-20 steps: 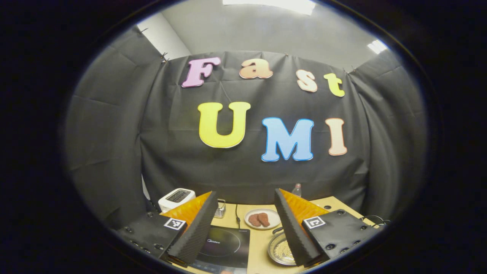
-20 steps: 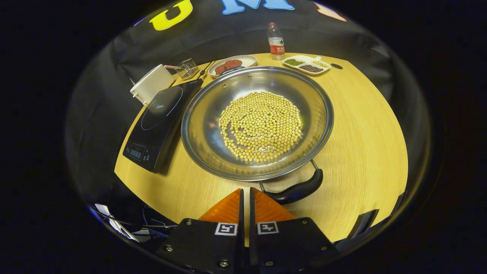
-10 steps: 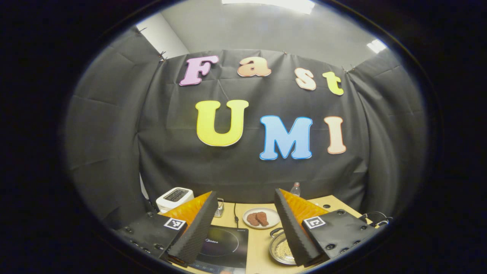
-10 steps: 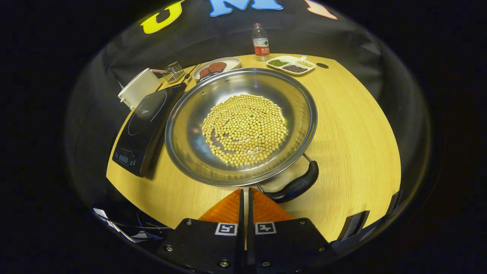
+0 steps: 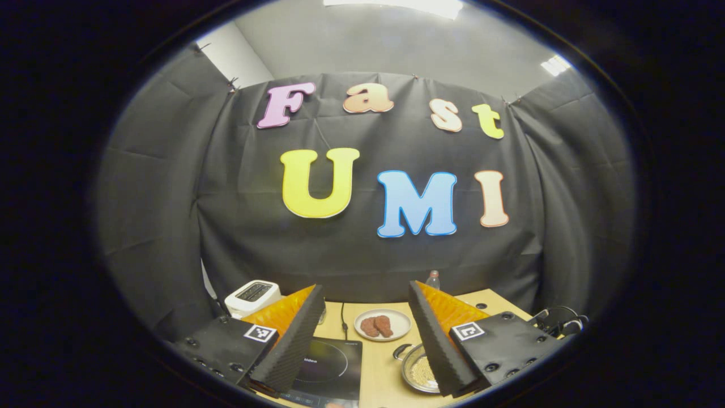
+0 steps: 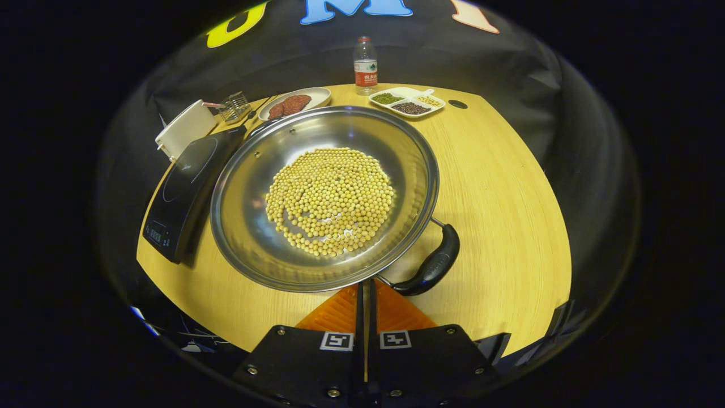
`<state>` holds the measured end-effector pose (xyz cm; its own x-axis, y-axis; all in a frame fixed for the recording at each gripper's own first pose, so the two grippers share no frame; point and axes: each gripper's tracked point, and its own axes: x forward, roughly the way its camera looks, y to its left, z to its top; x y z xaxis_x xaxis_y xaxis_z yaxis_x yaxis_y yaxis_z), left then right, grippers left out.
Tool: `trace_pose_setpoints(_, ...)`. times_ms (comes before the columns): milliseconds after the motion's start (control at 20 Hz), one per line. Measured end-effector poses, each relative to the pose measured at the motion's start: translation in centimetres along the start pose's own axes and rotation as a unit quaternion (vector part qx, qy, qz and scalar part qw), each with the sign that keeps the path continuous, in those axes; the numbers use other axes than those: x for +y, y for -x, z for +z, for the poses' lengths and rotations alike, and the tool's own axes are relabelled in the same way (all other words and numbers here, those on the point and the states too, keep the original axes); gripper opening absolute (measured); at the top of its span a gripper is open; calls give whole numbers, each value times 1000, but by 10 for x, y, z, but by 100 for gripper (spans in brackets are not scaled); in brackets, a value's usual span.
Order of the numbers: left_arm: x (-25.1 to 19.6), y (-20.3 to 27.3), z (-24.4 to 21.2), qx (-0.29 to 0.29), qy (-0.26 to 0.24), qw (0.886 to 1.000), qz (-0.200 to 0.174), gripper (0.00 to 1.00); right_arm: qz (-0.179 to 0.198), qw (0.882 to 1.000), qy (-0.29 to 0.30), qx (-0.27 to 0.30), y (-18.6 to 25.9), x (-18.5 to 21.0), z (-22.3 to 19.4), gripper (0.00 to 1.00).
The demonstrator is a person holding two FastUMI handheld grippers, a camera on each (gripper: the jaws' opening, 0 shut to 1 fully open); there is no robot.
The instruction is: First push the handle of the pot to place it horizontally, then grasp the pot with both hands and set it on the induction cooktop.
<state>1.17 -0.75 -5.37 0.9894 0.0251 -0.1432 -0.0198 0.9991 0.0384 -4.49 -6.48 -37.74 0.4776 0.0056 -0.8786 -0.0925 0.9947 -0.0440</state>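
Resting on the wooden table (image 6: 510, 187), the steel pot (image 6: 249, 226) holds a layer of pale beans (image 6: 331, 201) and sits just right of the black induction cooktop (image 6: 184, 187), its rim overlapping the cooktop's near edge in the right gripper view. Pot's black handle (image 6: 433, 266) points toward the lower right, at a slant.

Right gripper (image 6: 366, 292): jaws pressed together, nothing between them, tips at the pot's near rim beside the handle root; contact cannot be told.

Left gripper (image 5: 365, 334): jaws spread wide, holding nothing, raised above the table and aimed at the booth wall. Between its fingers: cooktop (image 5: 331, 365), plate of brown patties (image 5: 382, 324), part of the pot (image 5: 416, 371).

Far side of table: white toaster (image 6: 184, 129), small wire rack (image 6: 233, 106), patty plate (image 6: 294, 102), water bottle (image 6: 365, 62), divided dish of grains (image 6: 406, 102).
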Motion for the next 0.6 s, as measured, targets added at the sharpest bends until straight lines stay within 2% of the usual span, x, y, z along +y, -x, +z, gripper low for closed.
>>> trace_pose_setpoints(600, -24, 3, 0, 9, 2, 1000, 2, 97, -35, 999, 35, -13, -12, -48, 23, 3)
